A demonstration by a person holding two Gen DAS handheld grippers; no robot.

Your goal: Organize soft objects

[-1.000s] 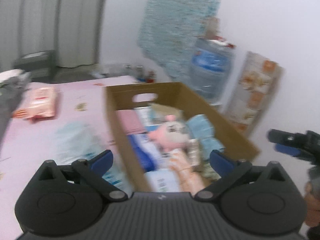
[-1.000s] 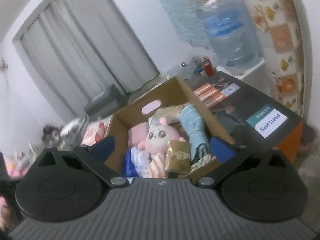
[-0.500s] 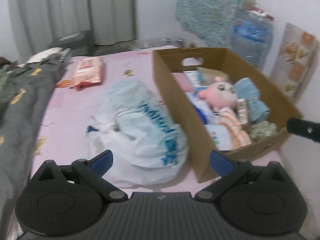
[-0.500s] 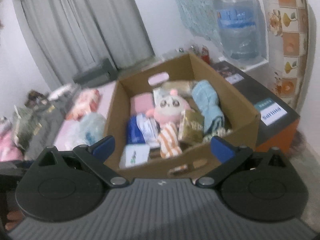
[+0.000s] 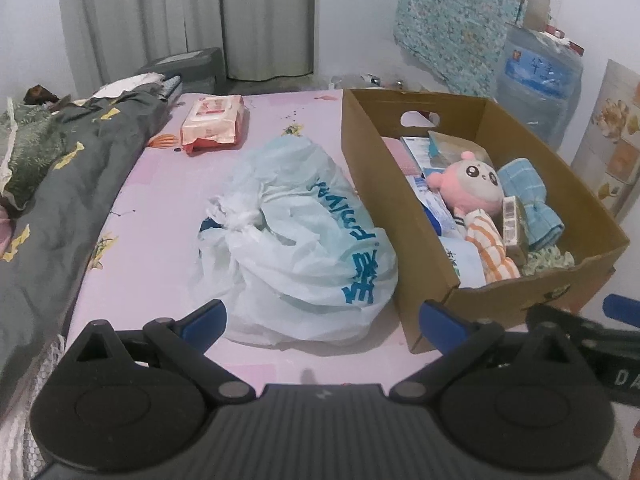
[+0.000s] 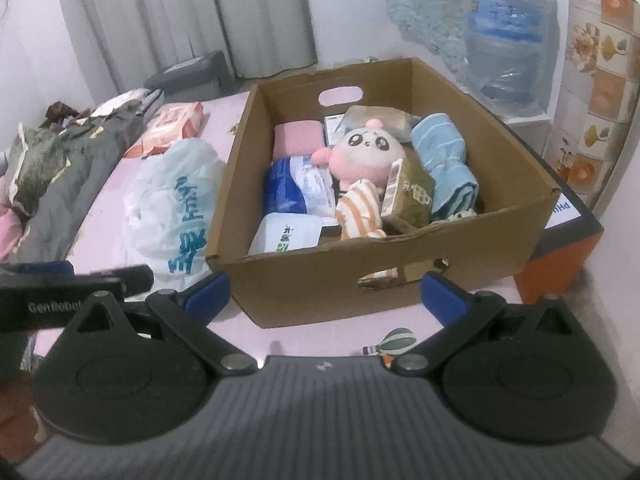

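A cardboard box (image 5: 420, 256) (image 6: 332, 276) stands on the pink bed. It holds a pink plush doll (image 5: 476, 184) (image 6: 366, 154), a rolled blue towel (image 5: 528, 200) (image 6: 444, 160), a pink cloth (image 6: 298, 140) and several tissue packs. A white plastic bag (image 5: 296, 240) (image 6: 176, 200) with blue print lies left of the box. My left gripper (image 5: 320, 320) is open and empty, close before the bag. My right gripper (image 6: 326, 296) is open and empty, just before the box's near wall.
A pink wipes pack (image 5: 212, 122) (image 6: 168, 126) lies further back on the bed. A grey quilt (image 5: 60, 168) covers the left side. A water jug (image 5: 536, 80) (image 6: 508, 32) and an orange-and-black Philips box (image 6: 568, 232) stand to the right.
Both grippers have drawn back from the box and lowered toward the bed's near edge. The left view has swung left, bringing the plastic bag to its centre. Both stay open.
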